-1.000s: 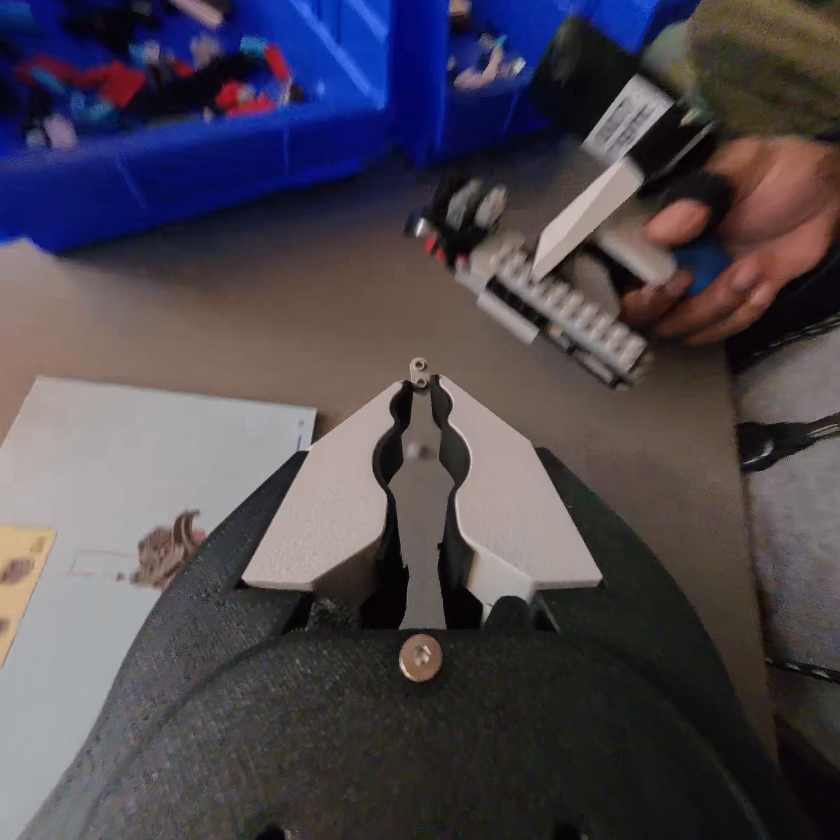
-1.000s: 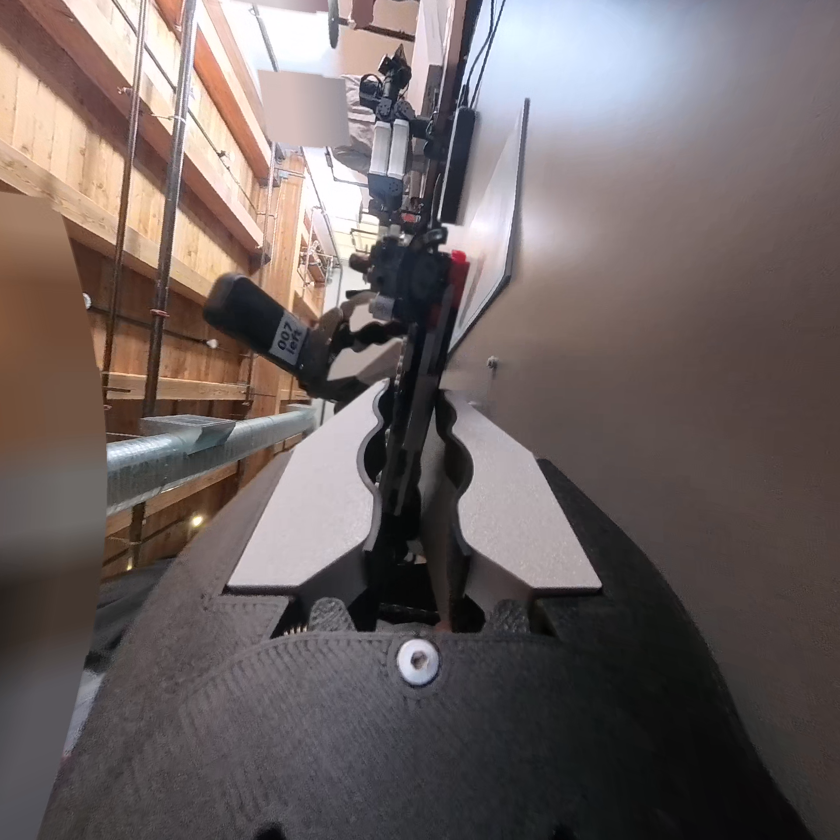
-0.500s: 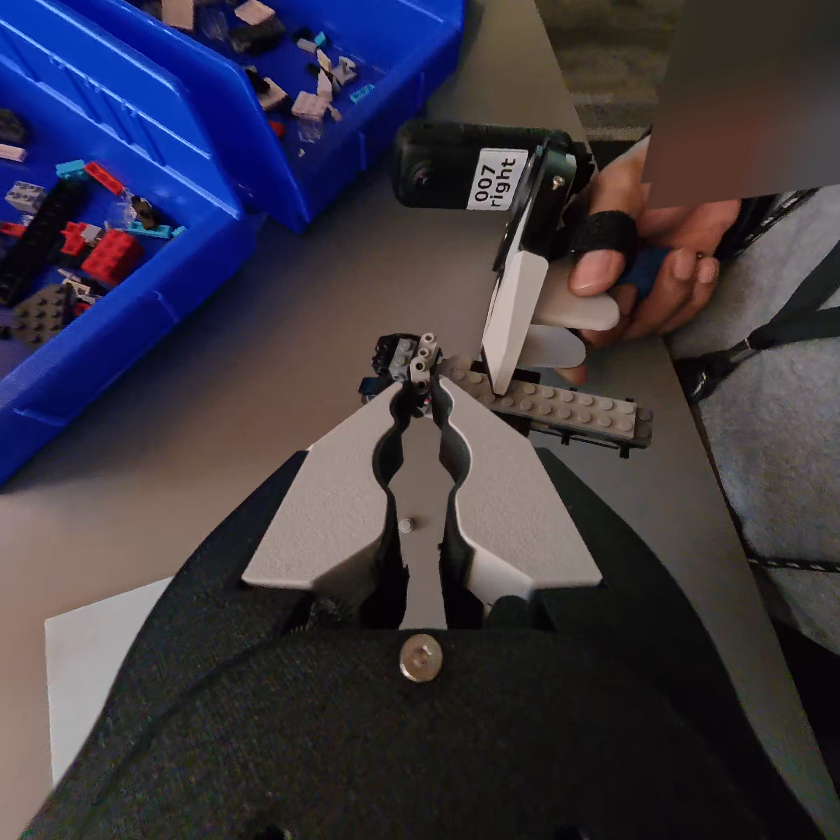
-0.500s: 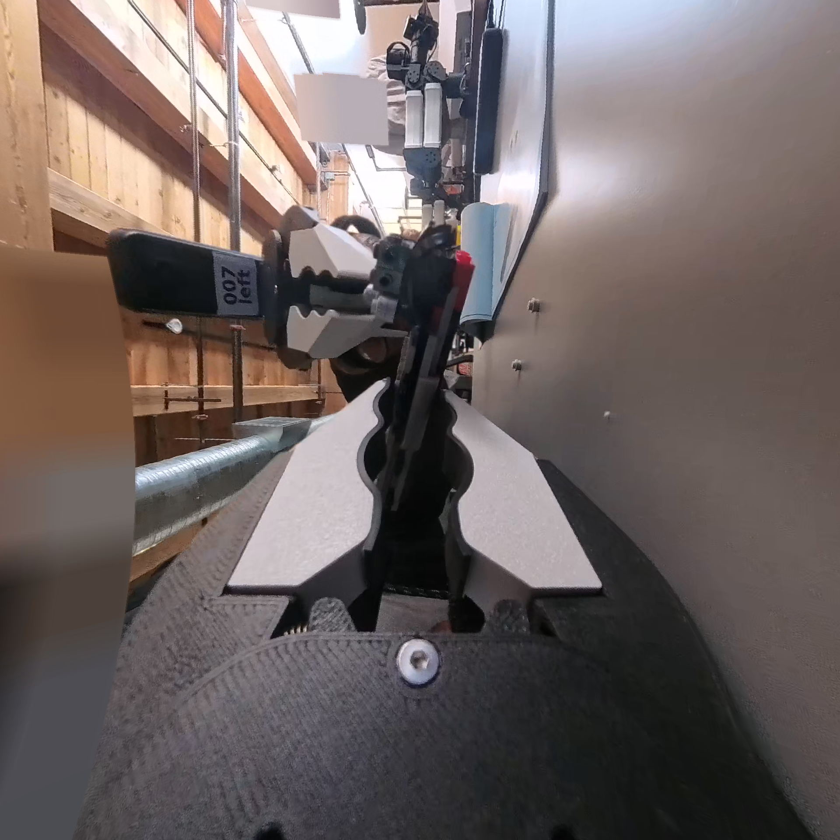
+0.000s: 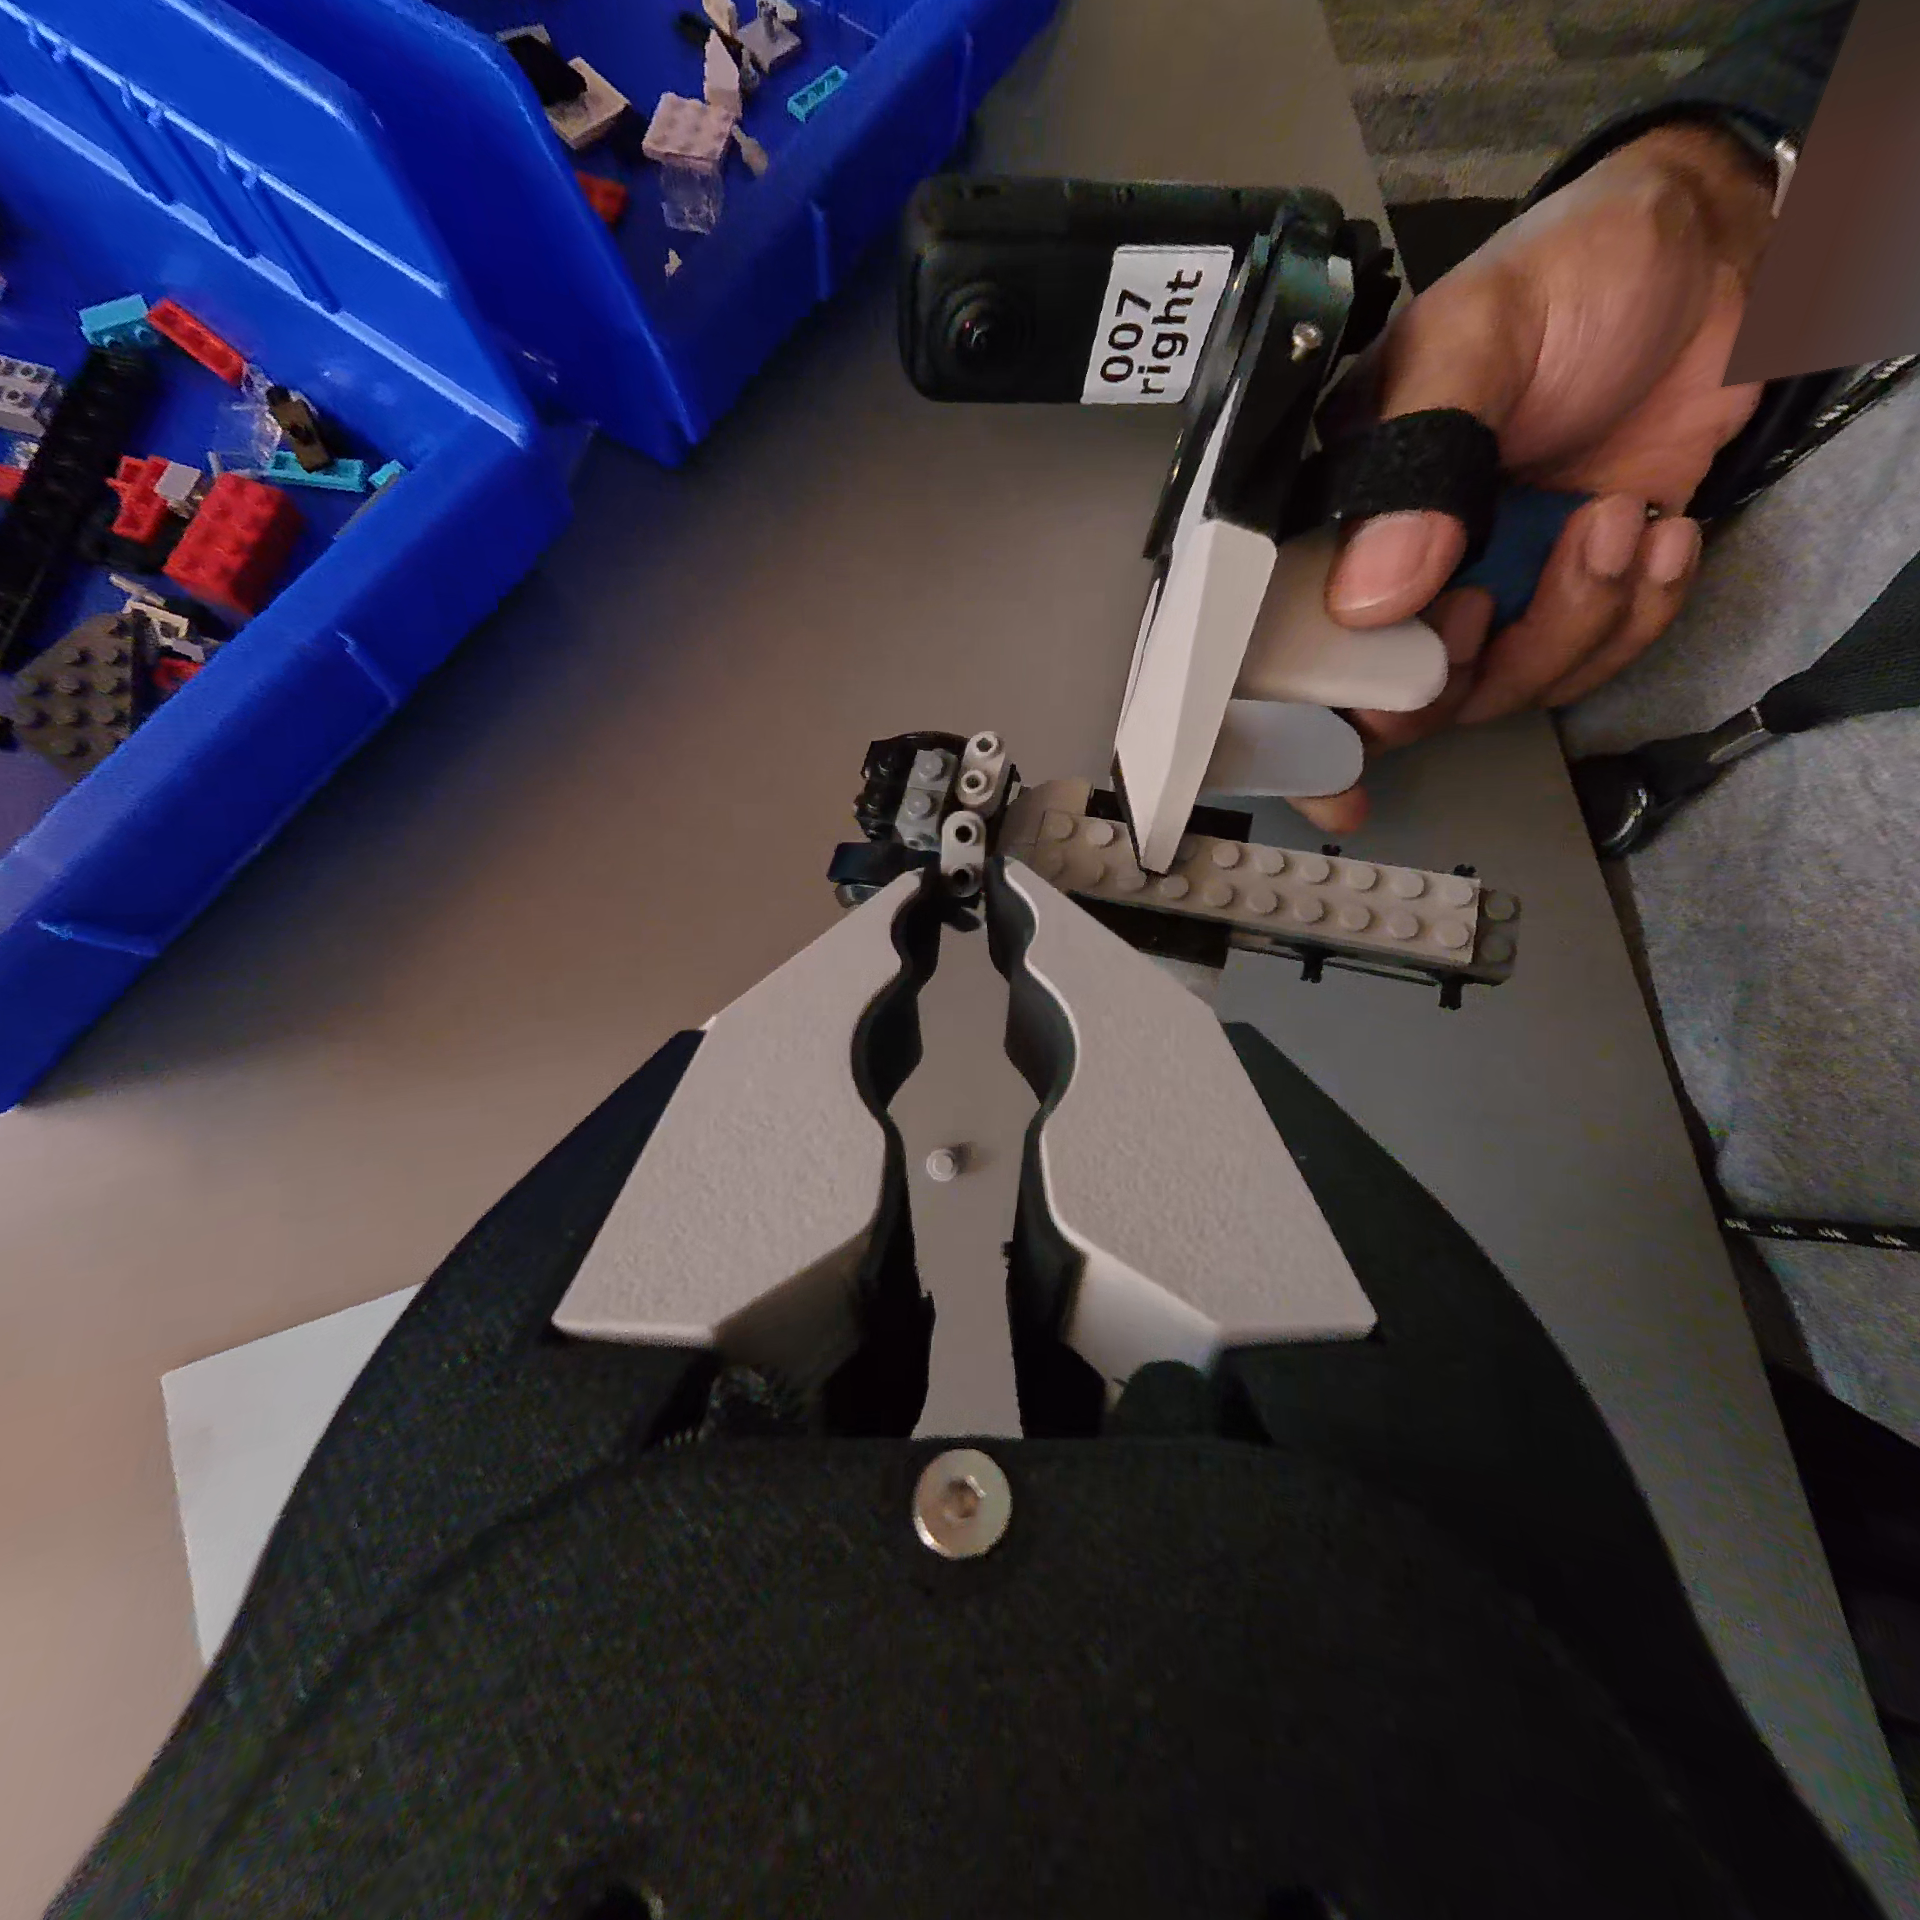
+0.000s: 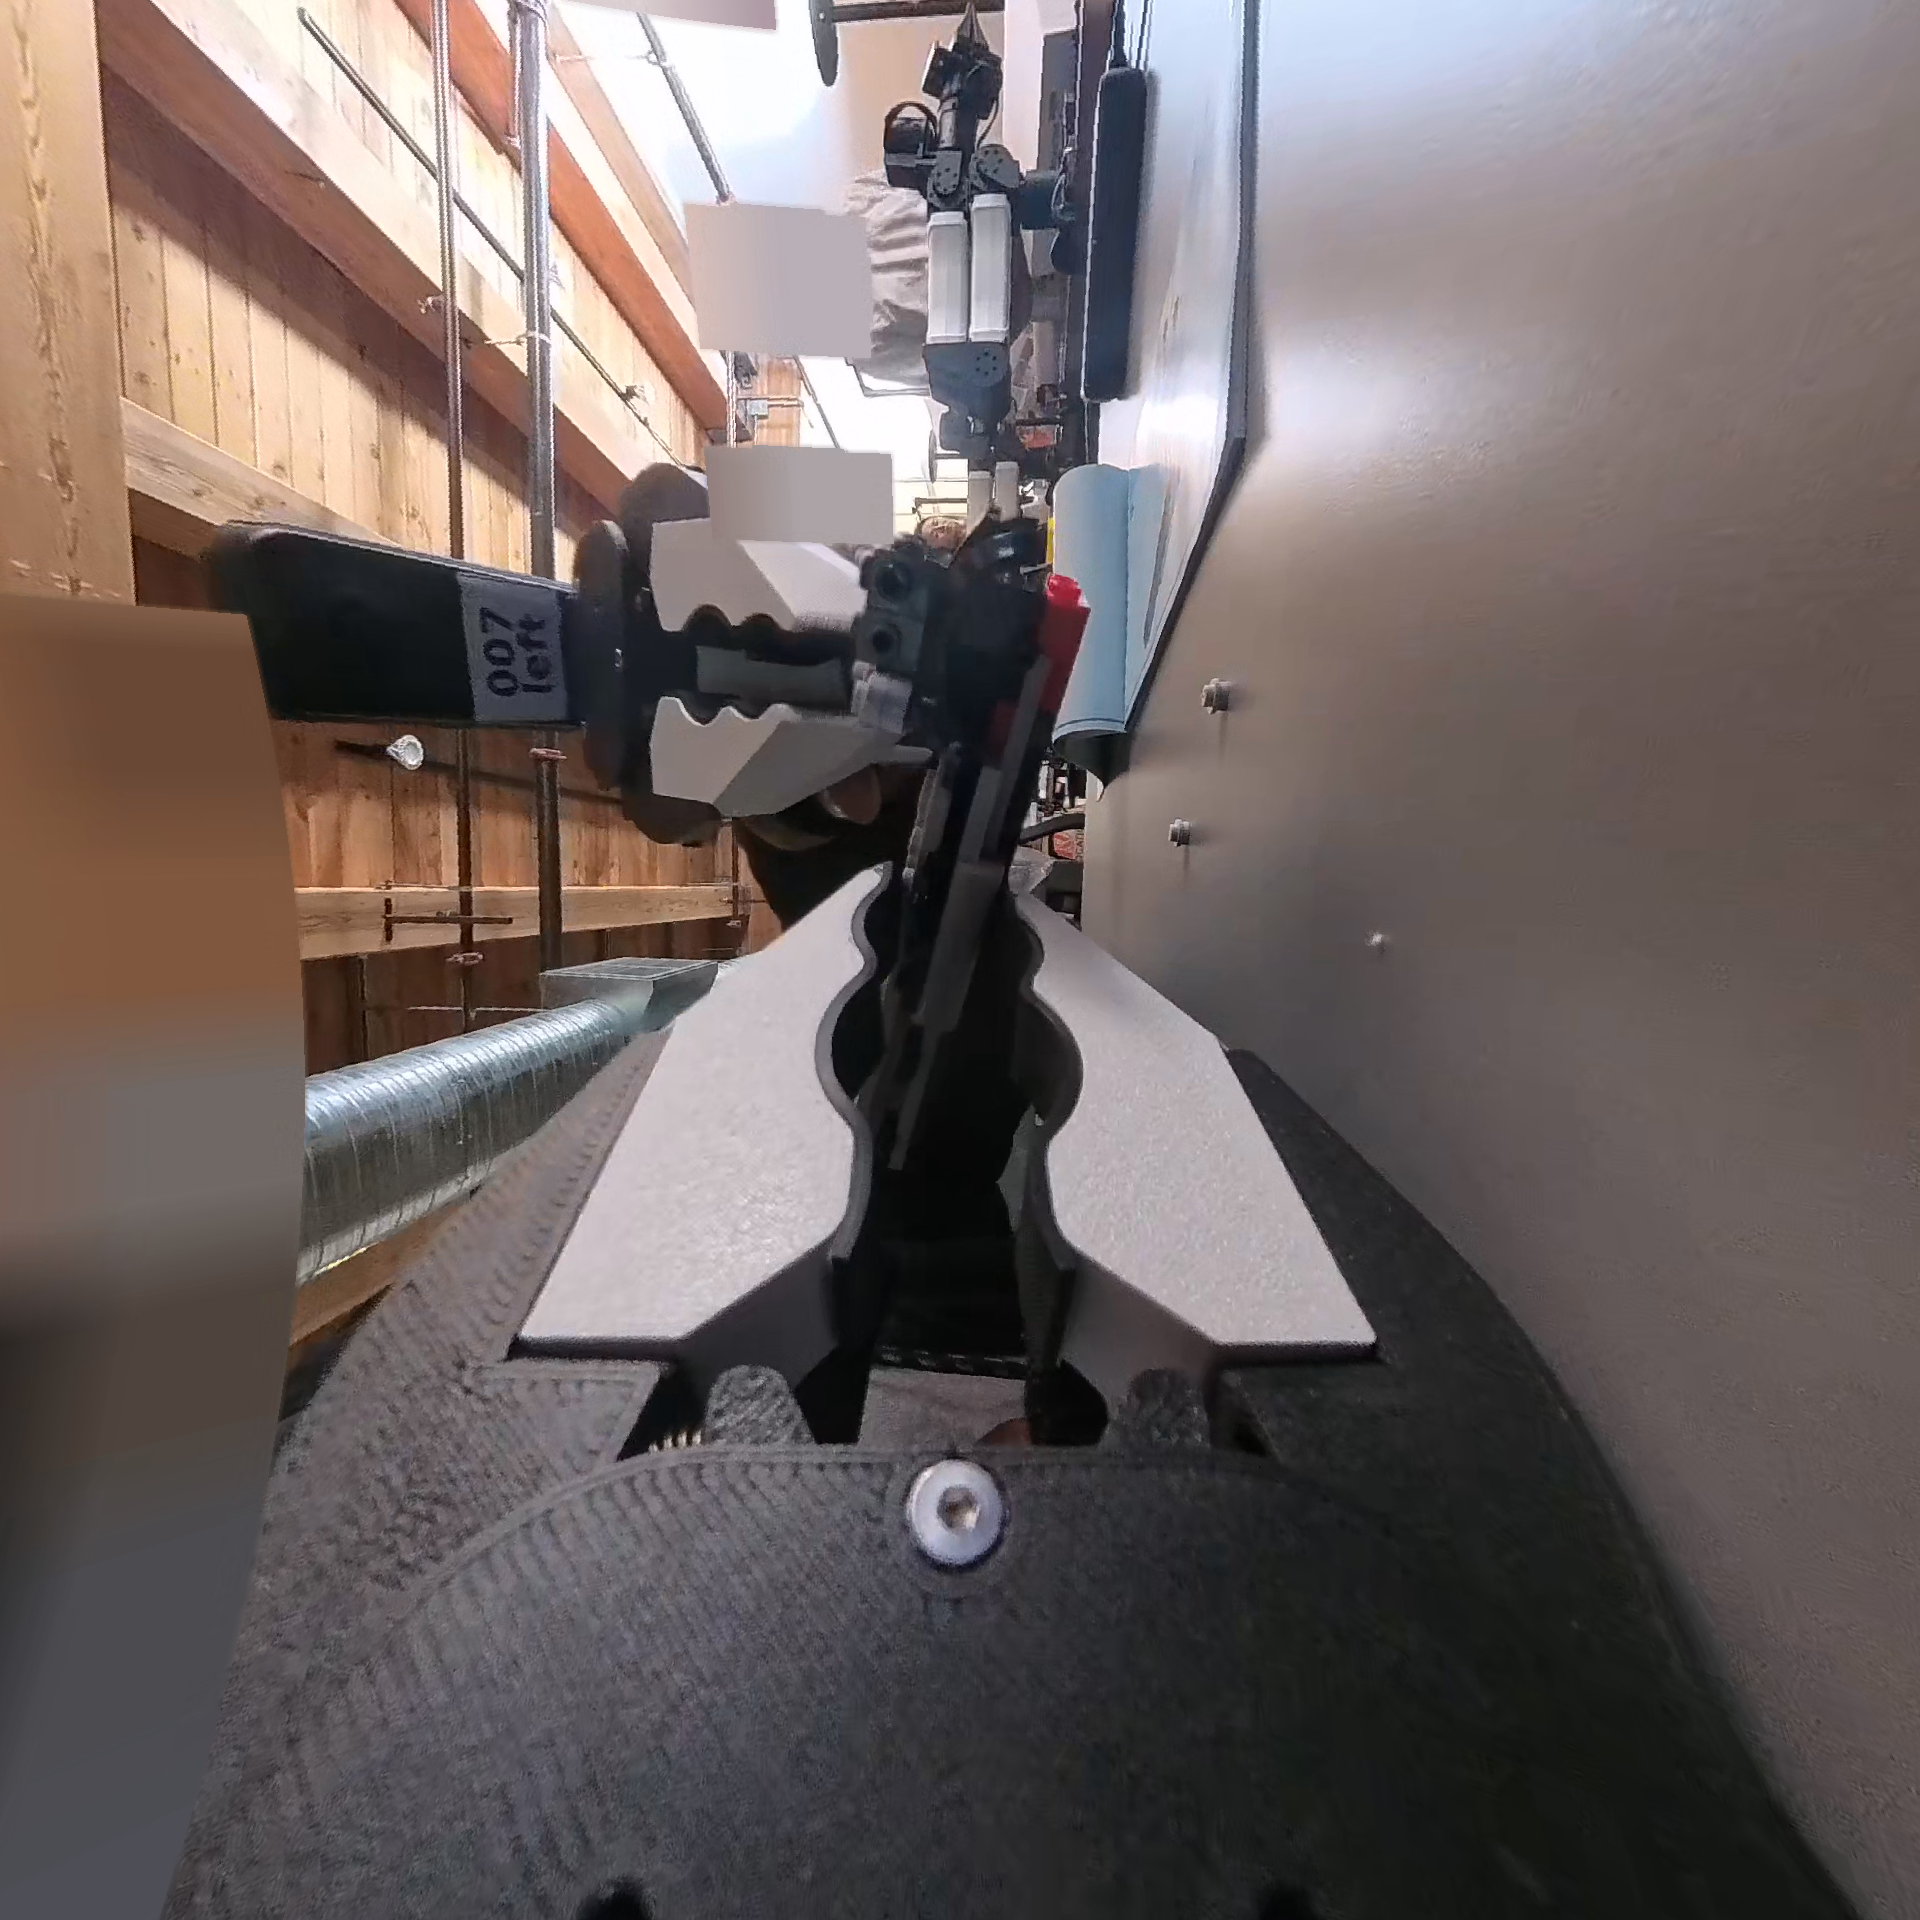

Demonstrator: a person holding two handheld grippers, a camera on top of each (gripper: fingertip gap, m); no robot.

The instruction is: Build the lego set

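Observation:
My left gripper (image 5: 961, 881) is shut on a small grey studded piece (image 5: 964, 840) and holds it against the dark front end of the lego build (image 5: 1273, 902), a long grey studded plate with black parts under it. My right gripper (image 6: 951, 896) is shut on that build (image 6: 966, 831), edge-on between its fingers. It shows from the side in the left wrist view (image 5: 1153, 831), held by a hand (image 5: 1538, 436). In the right wrist view the left gripper (image 6: 883, 665) meets the build's far end, which has red parts.
Two blue bins (image 5: 312, 665) (image 5: 748, 312) with several loose lego pieces stand at the left and back. A white instruction sheet (image 5: 249, 1455) lies at the lower left on the grey table (image 5: 727, 644). One loose grey stud (image 5: 941, 1162) lies under my left gripper. The table edge (image 5: 1621, 935) is at the right.
My left gripper has swung from the instruction sheet toward the build and brought the small grey piece up against its front end. The right gripper has kept hold and levelled the build.

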